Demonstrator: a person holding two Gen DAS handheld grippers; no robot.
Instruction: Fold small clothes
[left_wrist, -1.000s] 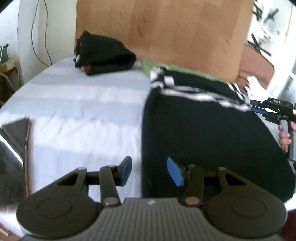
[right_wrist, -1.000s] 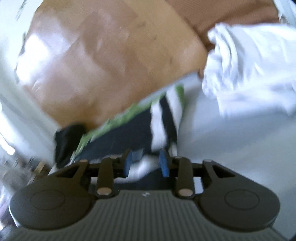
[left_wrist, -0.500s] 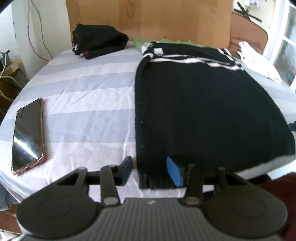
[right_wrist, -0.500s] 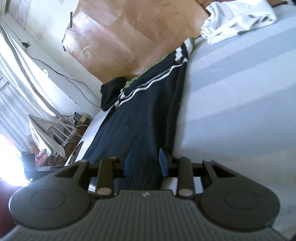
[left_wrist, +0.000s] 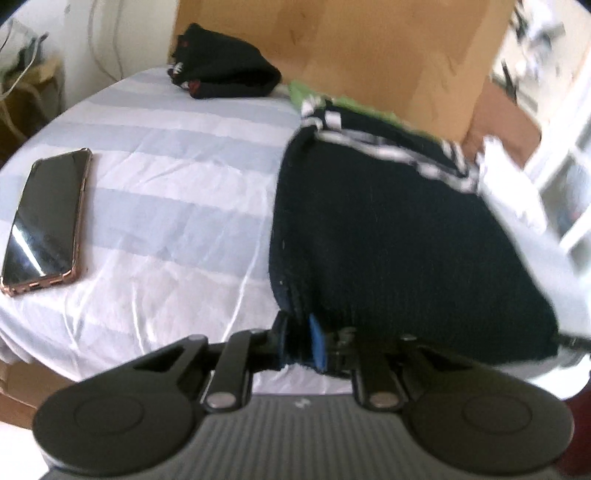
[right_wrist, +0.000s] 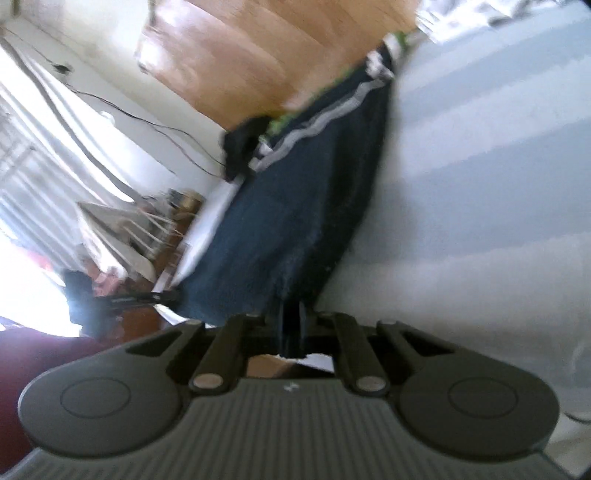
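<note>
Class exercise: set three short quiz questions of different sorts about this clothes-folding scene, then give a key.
1. True or false: the left tool is shut on the near hem of the dark sweater.
2. What lies on the striped sheet left of the sweater? A) a phone B) a mug C) scissors
3. Fill in: the right tool grips the sweater's ____ edge.

Key: 1 true; 2 A, the phone; 3 near.

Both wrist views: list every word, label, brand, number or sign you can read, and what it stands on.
No readable text in either view.
Left gripper: a small pale mark on its body, a logo too small to read.
Right gripper: the same mark, unreadable.
Phone: dark screen, nothing legible.
Dark garment: stripes only, no lettering.
</note>
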